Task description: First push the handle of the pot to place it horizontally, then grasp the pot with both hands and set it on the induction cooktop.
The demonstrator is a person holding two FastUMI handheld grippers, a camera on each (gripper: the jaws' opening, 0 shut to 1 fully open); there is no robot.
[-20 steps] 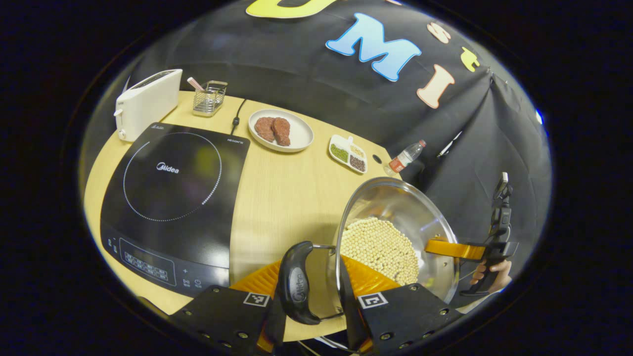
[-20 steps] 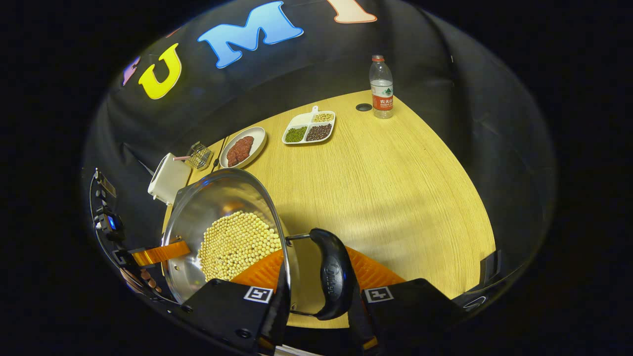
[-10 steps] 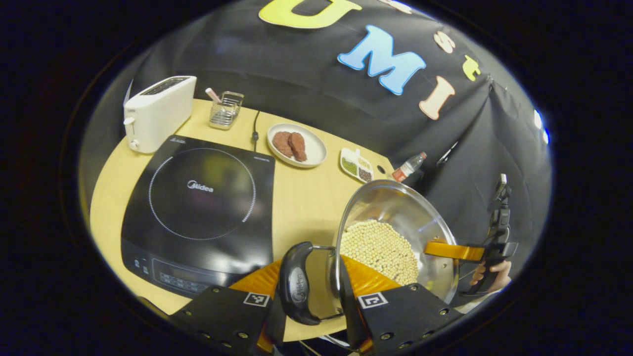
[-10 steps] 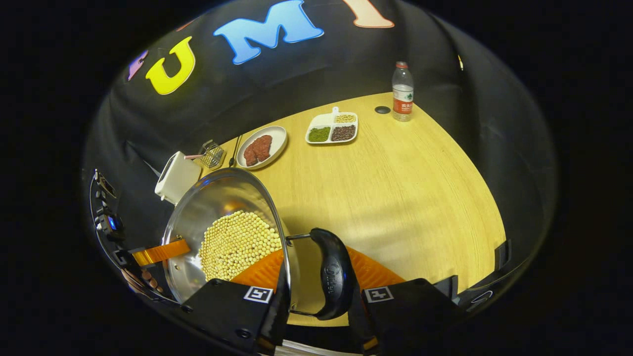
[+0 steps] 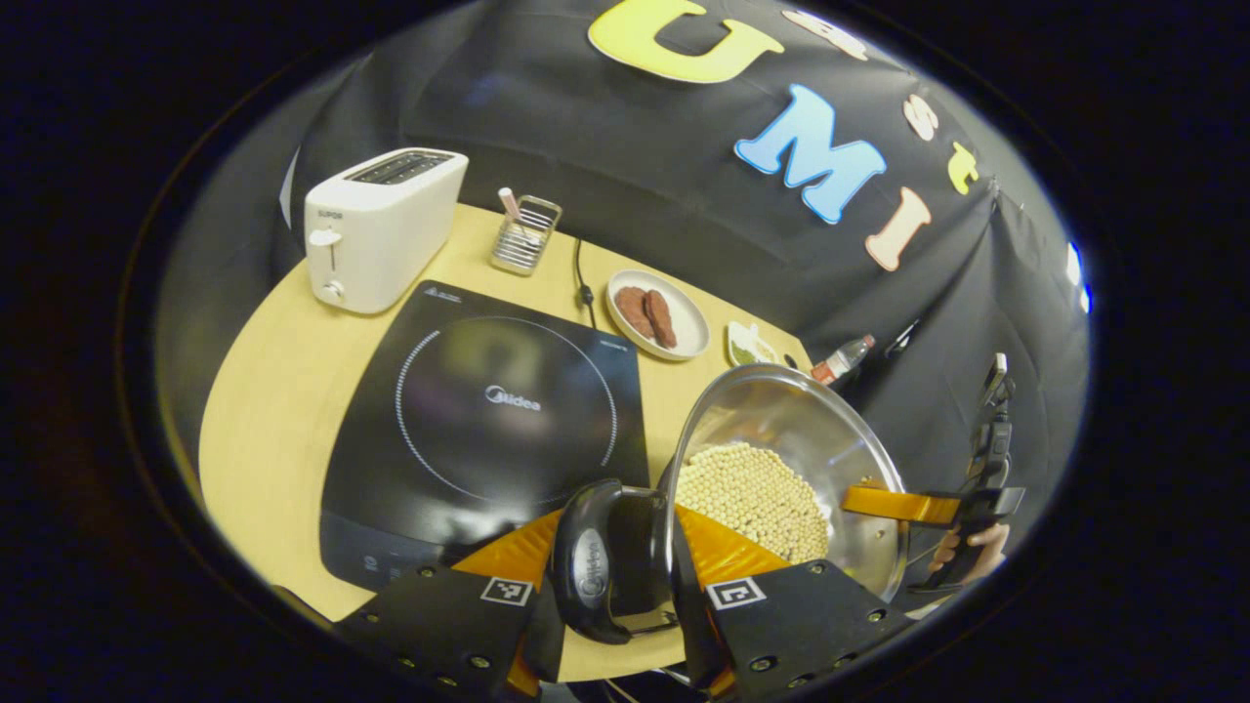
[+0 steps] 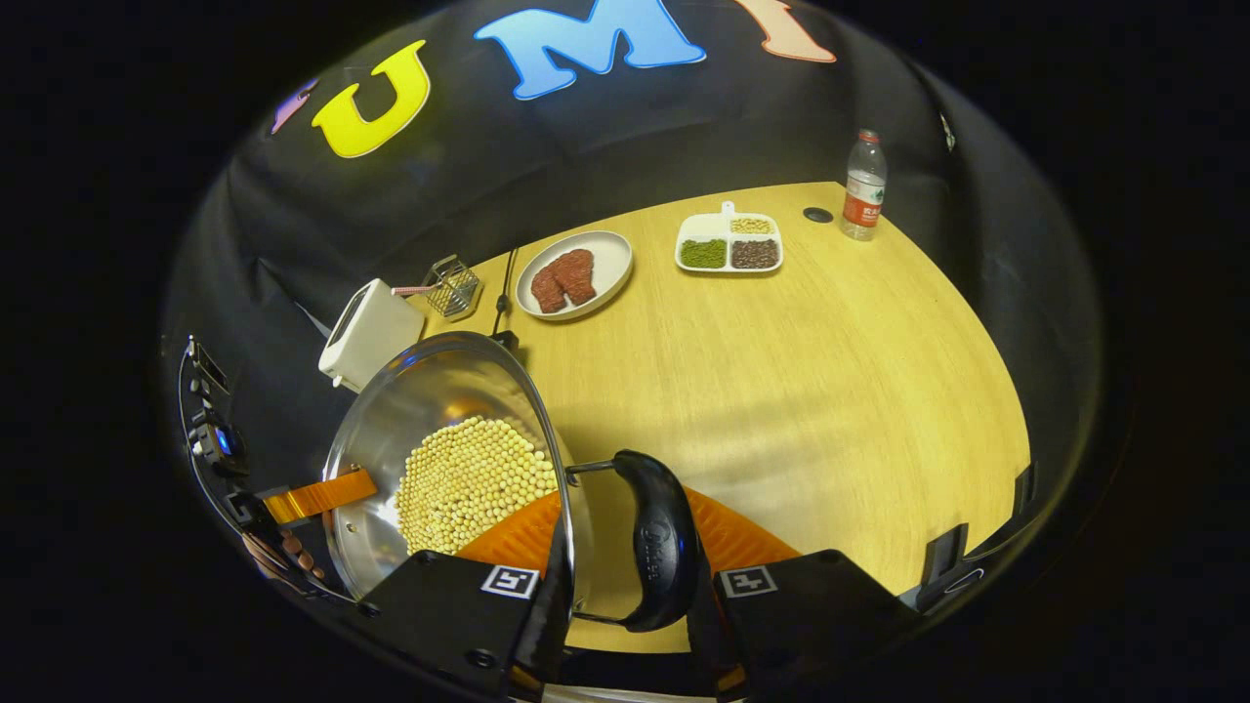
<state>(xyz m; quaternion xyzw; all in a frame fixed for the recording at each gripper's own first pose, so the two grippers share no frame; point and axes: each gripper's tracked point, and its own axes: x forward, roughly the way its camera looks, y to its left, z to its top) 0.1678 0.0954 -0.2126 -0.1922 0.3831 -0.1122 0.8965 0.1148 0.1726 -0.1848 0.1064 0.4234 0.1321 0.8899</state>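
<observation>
From my remote station I see a white toaster (image 5: 381, 227) near the wooden table's (image 6: 801, 391) far left corner, a wire basket (image 5: 524, 234) beside it, a plate of meat (image 6: 573, 273) and a divided dish (image 6: 729, 245) along the far edge, a water bottle (image 6: 862, 187) at the far right corner.

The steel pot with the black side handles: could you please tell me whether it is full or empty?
Partly filled. The steel pot holds a layer of pale round beans covering its bottom, with bare shiny wall above them.
</observation>
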